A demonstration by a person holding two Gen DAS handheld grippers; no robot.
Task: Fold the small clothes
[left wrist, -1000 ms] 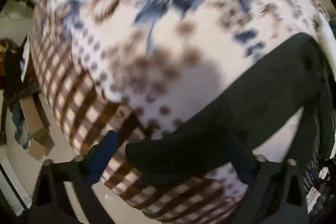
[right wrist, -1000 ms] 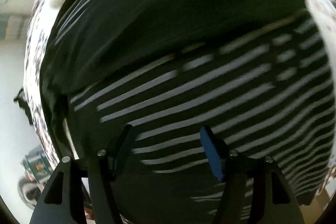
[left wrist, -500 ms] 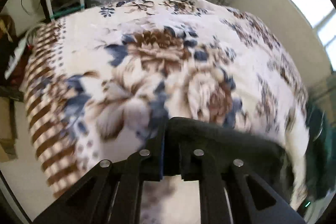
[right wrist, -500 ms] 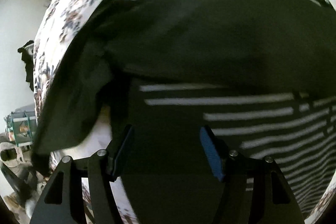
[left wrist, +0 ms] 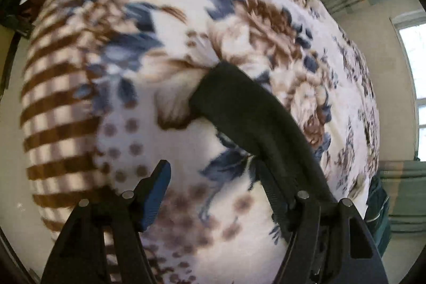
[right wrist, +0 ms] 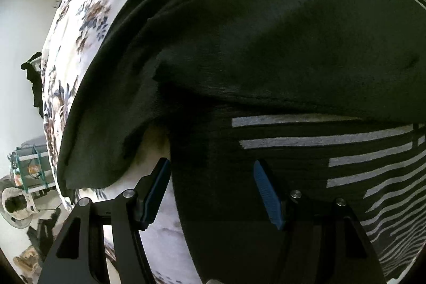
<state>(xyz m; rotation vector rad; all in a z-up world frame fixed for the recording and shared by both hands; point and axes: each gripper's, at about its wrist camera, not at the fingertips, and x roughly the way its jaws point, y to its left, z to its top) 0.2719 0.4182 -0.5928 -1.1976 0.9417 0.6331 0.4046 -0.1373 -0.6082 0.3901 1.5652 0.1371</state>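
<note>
A black garment with grey-white stripes (right wrist: pixel 293 57) fills most of the right wrist view, spread on a floral blanket (right wrist: pixel 87 12) that shows along the upper left and lower left of that frame; a plain black layer is folded across the middle, with stripes visible above it at the top and below it at the lower right, and a loose black flap hangs toward the lower left. The right gripper (right wrist: pixel 211 188) sits at the bottom centre with its blue-padded fingers (right wrist: pixel 266 190) spread apart, the left one over bare blanket, the right one over the dark cloth, clamping nothing. In the left wrist view a black strip of the garment (left wrist: pixel 239 108) runs from the frame's centre down to the lower right, draped over the right finger of the left gripper (left wrist: pixel 213 190), whose fingers stand wide apart, with blanket showing between them. The blanket (left wrist: pixel 106 97), with its brown stripes, dots and blue flowers, covers most of that frame, and a bright window (left wrist: pixel 415 49) lies at the right edge.
</note>
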